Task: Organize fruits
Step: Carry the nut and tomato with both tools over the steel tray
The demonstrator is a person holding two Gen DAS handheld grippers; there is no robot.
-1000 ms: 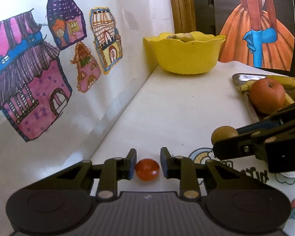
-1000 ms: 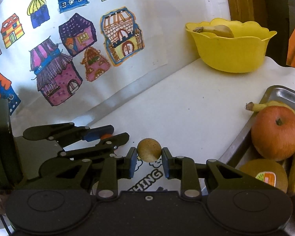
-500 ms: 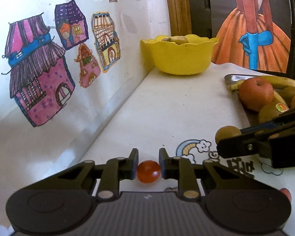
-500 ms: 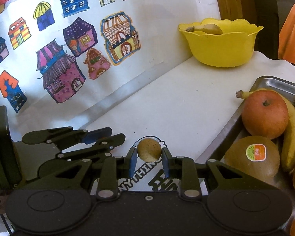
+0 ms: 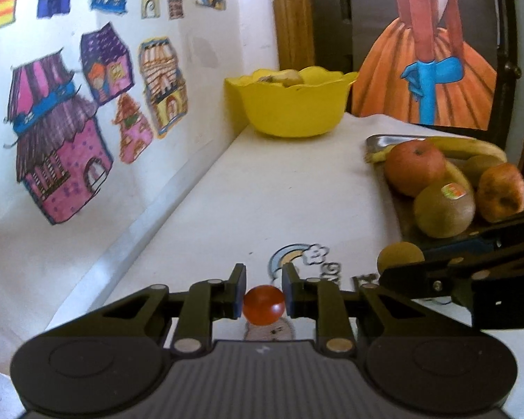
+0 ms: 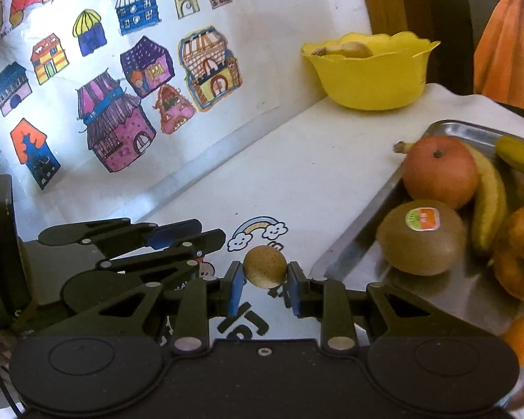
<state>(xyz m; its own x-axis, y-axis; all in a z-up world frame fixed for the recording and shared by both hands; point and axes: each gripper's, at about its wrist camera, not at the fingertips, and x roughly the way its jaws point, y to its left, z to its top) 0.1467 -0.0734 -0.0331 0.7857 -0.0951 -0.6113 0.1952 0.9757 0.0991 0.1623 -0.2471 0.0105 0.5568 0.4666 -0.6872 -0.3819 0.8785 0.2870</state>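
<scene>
My left gripper (image 5: pixel 263 288) is shut on a small red cherry tomato (image 5: pixel 263 309), held just above the white tablecloth (image 5: pixel 262 192). My right gripper (image 6: pixel 264 281) is shut on a small round brown fruit (image 6: pixel 264 266), also seen beside the left one as the brown fruit (image 5: pixel 398 256). The left gripper (image 6: pixel 206 232) shows at the left of the right wrist view. A yellow bowl (image 5: pixel 293 111) with a pale fruit inside stands at the far end against the wall. A metal tray (image 6: pixel 359 241) at the right holds a red-orange apple (image 6: pixel 438 171), a kiwi (image 6: pixel 421 237), bananas (image 6: pixel 489 192) and oranges.
A wall (image 5: pixel 87 139) covered with coloured house drawings runs along the table's left side. A painting of an orange dress (image 5: pixel 429 70) and a wooden door frame (image 5: pixel 291 17) stand behind the bowl. Cartoon prints mark the cloth under the grippers.
The left jaws have closed onto the tomato, which had gaps beside it before. Both grippers have drawn back from the bowl with their fruits, so more of the tray shows.
</scene>
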